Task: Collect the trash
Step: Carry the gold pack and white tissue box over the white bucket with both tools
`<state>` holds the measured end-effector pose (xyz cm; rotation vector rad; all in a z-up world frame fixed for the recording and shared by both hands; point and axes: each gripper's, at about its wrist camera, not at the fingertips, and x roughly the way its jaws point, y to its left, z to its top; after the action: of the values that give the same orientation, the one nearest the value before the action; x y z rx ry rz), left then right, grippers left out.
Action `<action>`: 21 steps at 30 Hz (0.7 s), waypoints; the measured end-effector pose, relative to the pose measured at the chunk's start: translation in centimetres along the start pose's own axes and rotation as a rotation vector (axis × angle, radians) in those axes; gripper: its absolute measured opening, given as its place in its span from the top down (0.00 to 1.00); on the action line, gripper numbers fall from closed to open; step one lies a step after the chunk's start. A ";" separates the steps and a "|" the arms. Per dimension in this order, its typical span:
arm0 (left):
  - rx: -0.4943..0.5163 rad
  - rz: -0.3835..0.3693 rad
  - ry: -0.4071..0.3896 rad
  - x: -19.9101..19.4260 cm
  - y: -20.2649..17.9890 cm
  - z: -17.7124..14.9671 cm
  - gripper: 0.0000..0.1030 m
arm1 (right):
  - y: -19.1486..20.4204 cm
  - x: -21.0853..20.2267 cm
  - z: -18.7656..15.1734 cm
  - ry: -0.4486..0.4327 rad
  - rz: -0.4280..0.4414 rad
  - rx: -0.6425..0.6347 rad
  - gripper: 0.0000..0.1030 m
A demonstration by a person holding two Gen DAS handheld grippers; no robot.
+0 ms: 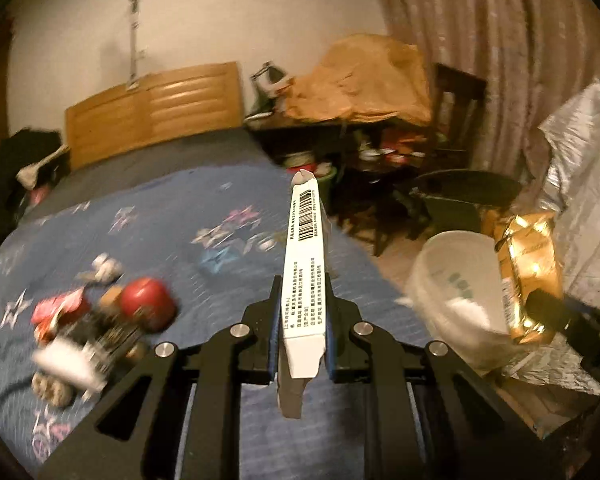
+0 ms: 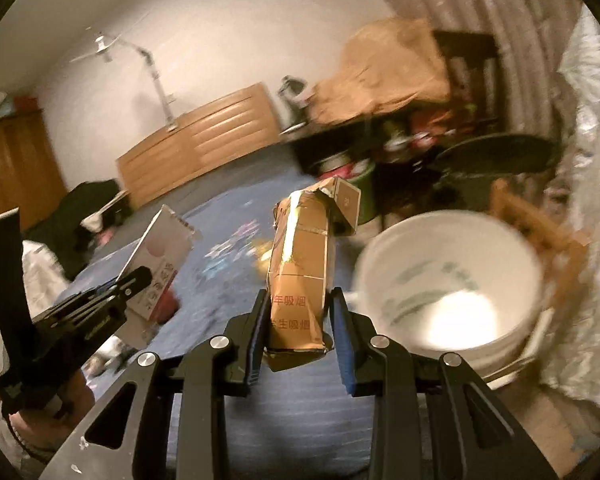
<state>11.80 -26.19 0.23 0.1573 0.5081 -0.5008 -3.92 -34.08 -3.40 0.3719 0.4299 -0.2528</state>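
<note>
Both tongs are gripping trash: left point(image 1: 302, 332) is pinching a white box point(image 1: 302, 280), right point(image 2: 298, 334) a gold pack point(image 2: 298, 276), bucket point(image 2: 452, 280) beside it.

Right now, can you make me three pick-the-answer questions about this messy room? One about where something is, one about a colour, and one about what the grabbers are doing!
1. Where is the white bucket?
A. beside the bed
B. on the headboard
C. on the wardrobe

2. What colour is the crumpled pack?
A. green
B. gold
C. purple

3. What is the left gripper doing?
A. hanging open, holding nothing
B. clamping a red ball
C. clamping a white box

Answers: 1 A, the bucket stands off the bed's edge. 2 B, its shiny wrap is gold. 3 C, both pads press the box.
</note>
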 end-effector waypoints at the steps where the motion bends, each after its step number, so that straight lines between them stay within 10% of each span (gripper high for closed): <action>1: 0.012 -0.013 -0.004 0.4 -0.7 0.3 0.85 | -1.0 -0.4 0.6 -0.006 -0.021 0.006 0.69; 21: 0.215 -0.244 0.021 9.7 -15.3 5.1 0.85 | -17.6 2.4 9.2 0.062 -0.237 0.109 0.69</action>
<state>13.73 -44.94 -0.56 0.3087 0.4955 -0.7938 -4.06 -54.06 -1.93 0.4370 0.5228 -0.4983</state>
